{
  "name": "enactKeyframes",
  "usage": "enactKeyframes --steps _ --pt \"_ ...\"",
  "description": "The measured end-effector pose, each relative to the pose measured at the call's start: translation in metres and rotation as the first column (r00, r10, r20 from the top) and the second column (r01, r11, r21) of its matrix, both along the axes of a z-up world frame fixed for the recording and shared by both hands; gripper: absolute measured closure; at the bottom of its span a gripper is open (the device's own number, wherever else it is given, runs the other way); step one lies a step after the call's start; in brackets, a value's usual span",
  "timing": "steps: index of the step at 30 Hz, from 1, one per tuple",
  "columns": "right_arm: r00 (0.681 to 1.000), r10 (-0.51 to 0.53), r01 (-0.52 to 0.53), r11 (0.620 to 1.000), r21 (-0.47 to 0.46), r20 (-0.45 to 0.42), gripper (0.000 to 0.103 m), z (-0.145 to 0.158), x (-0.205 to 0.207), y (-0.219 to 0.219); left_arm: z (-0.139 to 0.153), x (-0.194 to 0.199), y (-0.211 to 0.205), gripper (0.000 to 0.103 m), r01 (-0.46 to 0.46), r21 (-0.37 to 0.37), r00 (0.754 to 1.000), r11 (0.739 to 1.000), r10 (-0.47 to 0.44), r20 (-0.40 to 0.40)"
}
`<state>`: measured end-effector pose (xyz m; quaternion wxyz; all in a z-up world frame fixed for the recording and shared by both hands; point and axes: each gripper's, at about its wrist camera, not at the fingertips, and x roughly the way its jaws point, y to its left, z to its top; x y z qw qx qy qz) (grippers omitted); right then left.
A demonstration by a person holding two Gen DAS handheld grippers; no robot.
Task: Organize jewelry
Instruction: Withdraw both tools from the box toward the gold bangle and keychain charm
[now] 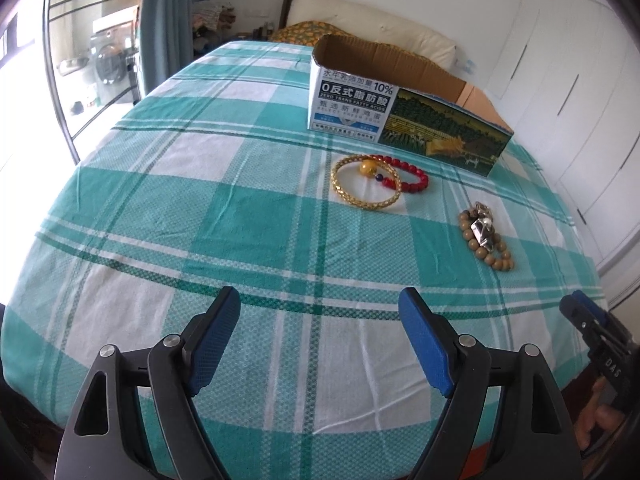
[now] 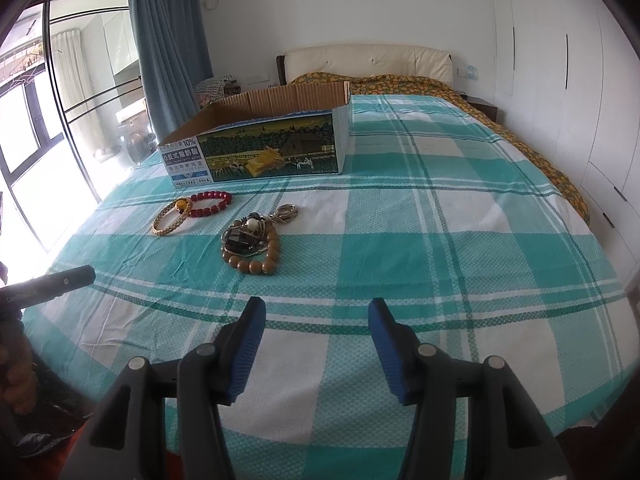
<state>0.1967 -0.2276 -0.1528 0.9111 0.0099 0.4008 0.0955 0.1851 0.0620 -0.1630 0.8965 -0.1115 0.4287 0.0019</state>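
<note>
A gold bangle (image 1: 365,183) (image 2: 170,221) lies on the checked bedspread, overlapping a red bead bracelet (image 1: 412,174) (image 2: 212,203) with a yellow bead. To the right sits a brown wooden bead bracelet (image 1: 486,246) (image 2: 256,258) with a tangle of metal jewelry (image 1: 482,226) (image 2: 244,236) on top. Behind them stands an open printed cardboard box (image 1: 400,116) (image 2: 264,152). My left gripper (image 1: 320,300) is open above the cloth, well short of the bangle. My right gripper (image 2: 316,312) is open too, with nothing between its fingers, nearer than the wooden beads.
The bedspread (image 1: 200,208) (image 2: 460,240) covers a bed with a cream headboard (image 2: 368,62). White wardrobe doors (image 2: 560,80) run along the right, a window and blue curtain (image 2: 168,40) on the left. The right gripper (image 1: 600,340) shows at the left view's right edge.
</note>
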Motion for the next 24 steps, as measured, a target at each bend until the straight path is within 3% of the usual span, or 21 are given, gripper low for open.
enactKeyframes --steps 6,17,24 --pt "0.999 0.032 -0.032 0.999 0.012 -0.015 0.049 -0.002 0.003 0.007 -0.003 0.016 -0.006 0.020 0.025 -0.005 1.000 1.000 -0.025 -0.002" --pt "0.996 0.078 -0.076 0.996 0.056 -0.036 0.049 -0.003 0.008 0.014 0.003 0.068 -0.033 0.020 0.130 0.062 0.991 0.990 -0.132 0.015" --pt "0.988 0.140 -0.130 0.981 0.145 -0.062 0.049 0.001 0.041 0.028 -0.008 0.099 -0.055 0.020 0.213 0.124 0.977 0.969 -0.213 -0.017"
